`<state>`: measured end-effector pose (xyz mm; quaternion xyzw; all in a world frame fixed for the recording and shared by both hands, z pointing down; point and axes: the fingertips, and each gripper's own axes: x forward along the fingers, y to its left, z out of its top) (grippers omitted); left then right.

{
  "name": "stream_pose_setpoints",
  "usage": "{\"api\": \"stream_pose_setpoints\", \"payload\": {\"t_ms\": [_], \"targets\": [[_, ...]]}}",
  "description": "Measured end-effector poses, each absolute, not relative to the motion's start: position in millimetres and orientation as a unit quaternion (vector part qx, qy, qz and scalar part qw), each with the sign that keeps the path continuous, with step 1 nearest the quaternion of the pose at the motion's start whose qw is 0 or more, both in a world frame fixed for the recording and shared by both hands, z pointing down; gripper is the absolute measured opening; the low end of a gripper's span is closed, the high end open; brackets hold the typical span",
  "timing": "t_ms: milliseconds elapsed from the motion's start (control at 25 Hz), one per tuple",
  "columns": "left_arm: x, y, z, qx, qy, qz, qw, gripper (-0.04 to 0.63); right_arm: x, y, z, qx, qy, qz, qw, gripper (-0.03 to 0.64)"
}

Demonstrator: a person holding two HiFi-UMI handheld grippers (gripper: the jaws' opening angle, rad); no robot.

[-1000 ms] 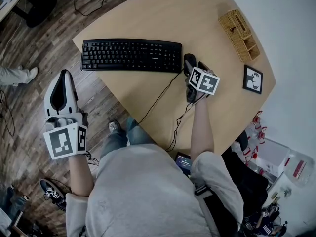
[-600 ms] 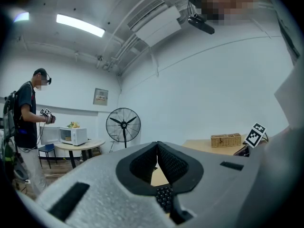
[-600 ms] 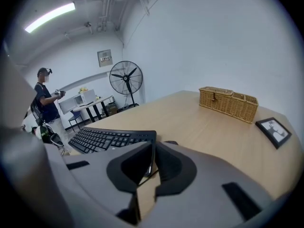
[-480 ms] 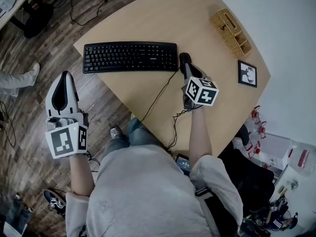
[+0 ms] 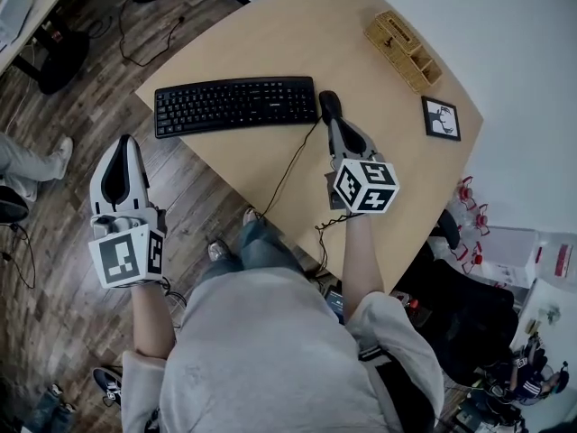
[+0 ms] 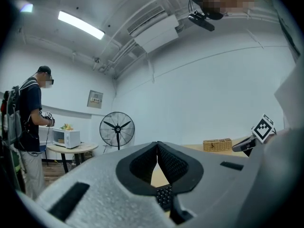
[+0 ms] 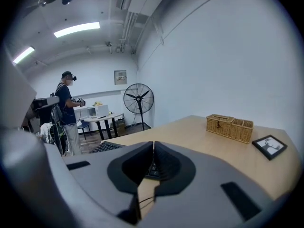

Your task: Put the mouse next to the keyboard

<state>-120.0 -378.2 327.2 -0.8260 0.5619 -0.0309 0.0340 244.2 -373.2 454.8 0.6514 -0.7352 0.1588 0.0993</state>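
The table [image 5: 270, 43] is carrying the keyboard [image 5: 236, 105] across its near side, and the mouse [image 5: 329, 104] is lying flat just off the keyboard's right end, close beside it. From the head view the right claw [image 5: 336, 132] is hanging over the tabletop with its tips pointing at the mouse, which is showing just past them.

The right claw's [image 7: 153, 148] jaws are pressing together, pad against pad, with nothing between them; only a slice of keyboard and table is showing through the gap lower down. The left claw [image 5: 122, 144] is hovering out over the floor [image 5: 54, 206], well away from the table, and its [image 6: 157, 148] jaws are likewise meeting, gripping nothing.

The floor is showing dark wooden planks. The table is a pale, smooth wood with a rounded edge. The keyboard is a long black plastic slab. Both claws are wearing pebbled grey shells with black ribbed pads. The basket [image 5: 401, 50] at the far side is woven wicker, box-shaped. The frame [image 5: 441, 118] near it is square and black-edged. The mouse is a small, smooth black oval, trailing a thin dark cable [image 5: 290, 165] toward the near edge.
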Motion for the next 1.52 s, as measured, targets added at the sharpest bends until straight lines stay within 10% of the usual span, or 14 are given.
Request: {"api": "stream_pose_setpoints", "payload": {"t_ms": [1520], "targets": [[-143, -283, 289, -0.871, 0.487, 0.025, 0.061, 0.011, 157, -208, 304, 0.696, -0.718, 0.003, -0.006, 0.017]]}}
